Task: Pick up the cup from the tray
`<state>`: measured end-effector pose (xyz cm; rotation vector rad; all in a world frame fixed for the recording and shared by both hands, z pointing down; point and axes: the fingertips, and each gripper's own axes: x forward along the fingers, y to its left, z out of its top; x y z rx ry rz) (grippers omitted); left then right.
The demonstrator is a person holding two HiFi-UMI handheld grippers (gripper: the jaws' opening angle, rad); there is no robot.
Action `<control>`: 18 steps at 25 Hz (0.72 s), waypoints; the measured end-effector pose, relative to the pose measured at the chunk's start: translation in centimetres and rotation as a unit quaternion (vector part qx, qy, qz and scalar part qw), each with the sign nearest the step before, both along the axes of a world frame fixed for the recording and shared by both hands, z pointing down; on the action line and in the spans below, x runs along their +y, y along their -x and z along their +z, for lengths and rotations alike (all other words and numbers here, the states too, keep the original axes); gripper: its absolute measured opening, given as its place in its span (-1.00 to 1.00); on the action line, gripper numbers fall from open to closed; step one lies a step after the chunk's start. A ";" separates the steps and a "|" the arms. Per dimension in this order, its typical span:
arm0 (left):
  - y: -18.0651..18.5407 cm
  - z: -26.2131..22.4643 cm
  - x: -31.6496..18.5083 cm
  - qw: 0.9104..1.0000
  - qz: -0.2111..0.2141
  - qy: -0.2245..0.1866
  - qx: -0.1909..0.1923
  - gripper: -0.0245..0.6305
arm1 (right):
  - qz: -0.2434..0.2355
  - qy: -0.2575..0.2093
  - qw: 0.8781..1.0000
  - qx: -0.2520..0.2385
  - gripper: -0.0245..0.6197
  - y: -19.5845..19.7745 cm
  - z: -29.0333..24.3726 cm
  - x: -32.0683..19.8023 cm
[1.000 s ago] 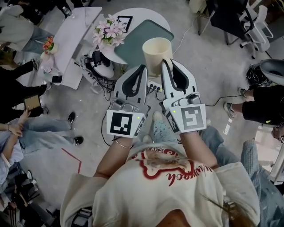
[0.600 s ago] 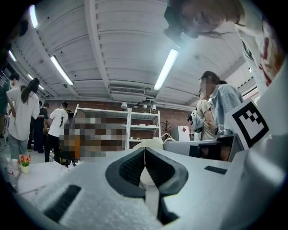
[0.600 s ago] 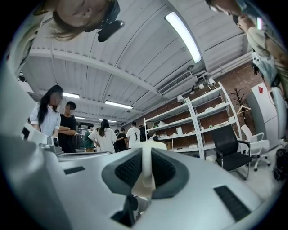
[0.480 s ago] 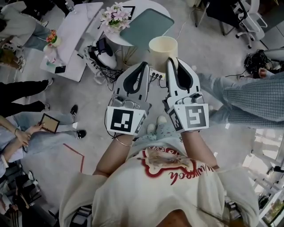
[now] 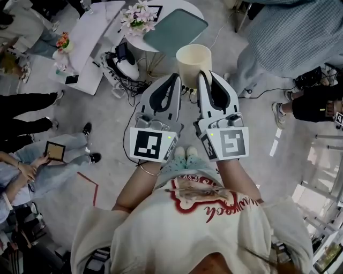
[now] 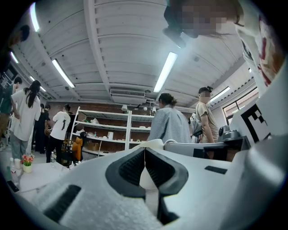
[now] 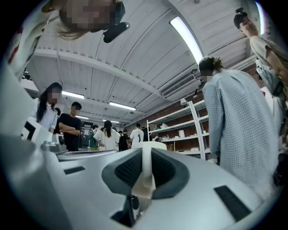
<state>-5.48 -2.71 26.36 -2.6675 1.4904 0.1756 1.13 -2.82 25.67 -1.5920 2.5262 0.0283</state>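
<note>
A tall cream cup is held up in front of me, over the floor. My left gripper is shut on its left wall and my right gripper is shut on its right wall. In the left gripper view the jaws nearly meet, with the cup's rim just past them. In the right gripper view a strip of the cup's wall stands between the pads of that gripper. The grey-green tray lies bare on the round white table beyond the cup.
Pink flowers stand on the round table. A long white table is at the upper left, with cables and devices on the floor beside it. A person in a checked shirt stands close at the upper right. People sit at the left.
The cup and both grippers keep their pose, while the floor scene has shifted beneath them. The round table with the tray sits further up the picture. The person in the checked shirt has come in at upper right.
</note>
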 end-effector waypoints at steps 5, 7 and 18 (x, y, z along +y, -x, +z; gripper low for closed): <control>-0.7 0.1 0.5 1.000 -0.003 -0.001 0.004 -0.88 | 0.000 -0.002 1.000 0.003 -0.77 -0.7 0.0 0.4; -0.8 -0.1 0.6 1.000 -0.006 -0.001 0.005 -0.88 | -0.003 0.001 1.000 0.004 -0.77 -0.9 0.1 0.7; -0.6 -0.5 1.0 1.000 -0.016 -0.005 0.005 -0.88 | -0.012 0.001 1.000 0.001 -0.77 -0.8 0.0 1.3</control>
